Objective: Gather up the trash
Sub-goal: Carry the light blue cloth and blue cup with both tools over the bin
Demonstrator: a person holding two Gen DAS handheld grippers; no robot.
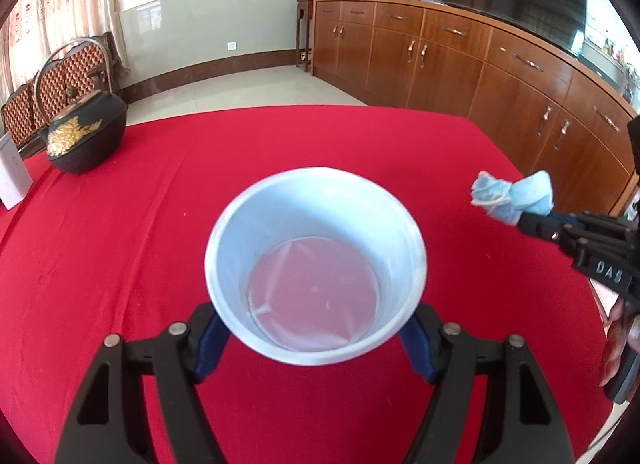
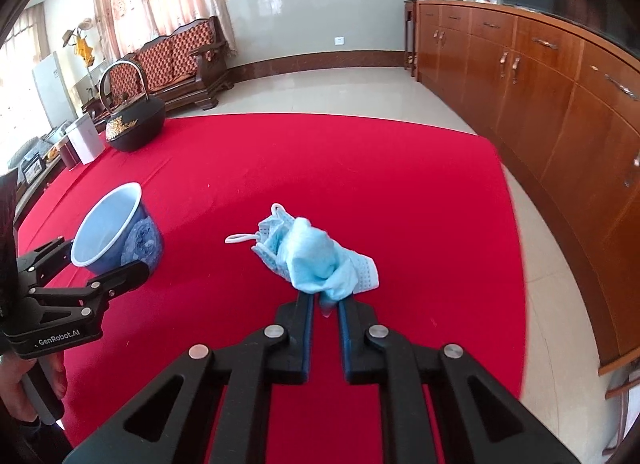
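My left gripper [image 1: 316,338] is shut on a white bin with a blue outside [image 1: 316,264], lined with a clear bag and empty; it also shows in the right wrist view [image 2: 116,230], tilted above the red table. My right gripper [image 2: 325,302] is shut on a crumpled light-blue face mask [image 2: 316,258] with a white ear loop, held above the cloth to the right of the bin. In the left wrist view the mask [image 1: 514,194] and the right gripper [image 1: 530,222] sit at the right, apart from the bin.
A red cloth covers the table [image 2: 280,168]. A black iron teapot with gold trim [image 1: 86,132] stands at the far left corner, next to a white box [image 1: 12,178]. Wooden cabinets [image 2: 560,112] run along the right, past the table's edge.
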